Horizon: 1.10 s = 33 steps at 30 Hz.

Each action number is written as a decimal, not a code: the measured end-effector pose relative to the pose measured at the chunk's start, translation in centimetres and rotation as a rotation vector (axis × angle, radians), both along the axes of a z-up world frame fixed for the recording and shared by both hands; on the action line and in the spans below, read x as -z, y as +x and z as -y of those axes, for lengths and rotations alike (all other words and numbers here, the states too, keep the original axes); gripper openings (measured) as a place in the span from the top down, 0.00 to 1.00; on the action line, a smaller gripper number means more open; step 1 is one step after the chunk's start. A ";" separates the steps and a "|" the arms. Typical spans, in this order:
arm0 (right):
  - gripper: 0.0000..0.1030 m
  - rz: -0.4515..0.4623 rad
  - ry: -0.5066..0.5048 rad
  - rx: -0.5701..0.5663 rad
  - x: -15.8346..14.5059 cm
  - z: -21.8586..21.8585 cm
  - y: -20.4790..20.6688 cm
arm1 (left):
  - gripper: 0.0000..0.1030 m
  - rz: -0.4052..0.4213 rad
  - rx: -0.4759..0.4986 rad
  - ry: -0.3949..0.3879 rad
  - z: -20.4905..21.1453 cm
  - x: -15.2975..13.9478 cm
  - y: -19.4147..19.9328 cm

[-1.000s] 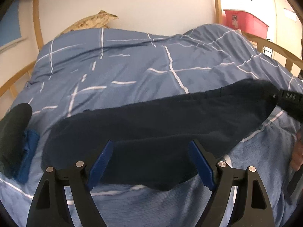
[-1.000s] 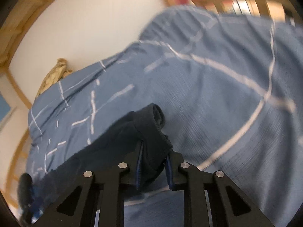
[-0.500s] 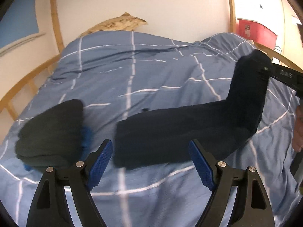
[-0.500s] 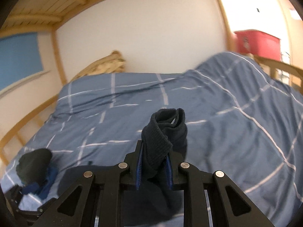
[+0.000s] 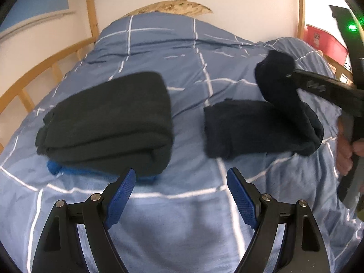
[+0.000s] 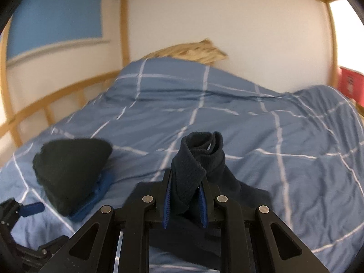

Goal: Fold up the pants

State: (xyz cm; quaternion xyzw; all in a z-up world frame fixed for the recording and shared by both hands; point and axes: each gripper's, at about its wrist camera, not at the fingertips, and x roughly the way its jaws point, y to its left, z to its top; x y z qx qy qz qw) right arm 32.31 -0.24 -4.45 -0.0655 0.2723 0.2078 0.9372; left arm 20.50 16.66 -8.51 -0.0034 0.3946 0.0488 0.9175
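Note:
Dark navy pants (image 5: pixel 257 129) lie folded on the blue checked duvet (image 5: pixel 182 56), their right end lifted. My right gripper (image 6: pixel 184 202) is shut on that bunched waistband end (image 6: pixel 198 159) and holds it above the bed; in the left wrist view it reaches in from the right (image 5: pixel 289 76), a hand (image 5: pixel 345 145) on its handle. My left gripper (image 5: pixel 180 190) stands open over bare duvet, nothing between its blue pads (image 5: pixel 121 190), nearer me than the pants and left of them.
A folded dark garment (image 5: pixel 109 120) sits on a blue one (image 5: pixel 54 167) at the left, close to my left finger. Wooden bed rails (image 5: pixel 34 77) run along the left, a tan pillow (image 5: pixel 173 5) lies at the wall, a red bin (image 5: pixel 325 41) is far right.
The right gripper has lifted the waistband and carried it left, doubling the pants shorter. Both views have swung left, bringing the folded dark stack from the left edge toward the middle.

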 end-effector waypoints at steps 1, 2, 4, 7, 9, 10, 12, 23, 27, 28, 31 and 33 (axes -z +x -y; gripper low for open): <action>0.79 -0.008 -0.016 -0.012 0.6 -0.9 0.1 | 0.20 -0.002 -0.002 -0.009 -0.4 0.3 -0.2; 0.79 -0.021 -0.033 -0.025 1.5 -2.0 0.2 | 0.20 -0.007 -0.006 -0.015 -0.6 0.7 -0.4; 0.79 -0.042 -0.052 -0.043 2.5 -3.4 0.4 | 0.20 -0.013 -0.009 -0.021 -1.0 1.1 -0.6; 0.79 -0.067 -0.074 -0.076 4.1 -5.2 0.4 | 0.20 -0.015 -0.016 -0.025 -1.5 1.4 -0.6; 0.81 -0.077 -0.079 -0.097 4.6 -6.2 0.5 | 0.20 -0.009 -0.029 -0.043 -2.1 1.5 -0.4; 0.81 -0.079 -0.085 -0.106 4.8 -6.5 0.6 | 0.20 -0.008 -0.034 -0.057 -2.3 1.6 -0.4; 0.81 -0.089 -0.109 -0.115 5.5 -7.3 0.6 | 0.20 -0.009 -0.043 -0.068 -2.6 1.7 -0.3; 0.51 -0.040 0.043 -0.083 2.1 -3.5 -3.7 | 0.20 0.049 -0.038 -0.093 -2.4 0.3 -0.7; 0.47 0.003 0.074 0.037 0.9 0.5 -5.5 | 0.20 0.104 0.011 -0.115 -0.9 -1.5 -0.4; 0.47 0.009 0.068 0.063 0.8 1.2 -5.7 | 0.20 0.115 0.031 -0.122 -0.4 -1.9 -0.1; 0.38 0.024 0.033 0.165 0.9 4.0 -6.2 | 0.20 0.146 0.044 -0.118 0.8 -2.7 0.8; 0.38 0.015 0.023 0.229 1.3 5.8 -6.1 | 0.20 0.163 0.049 -0.121 1.6 -2.9 1.9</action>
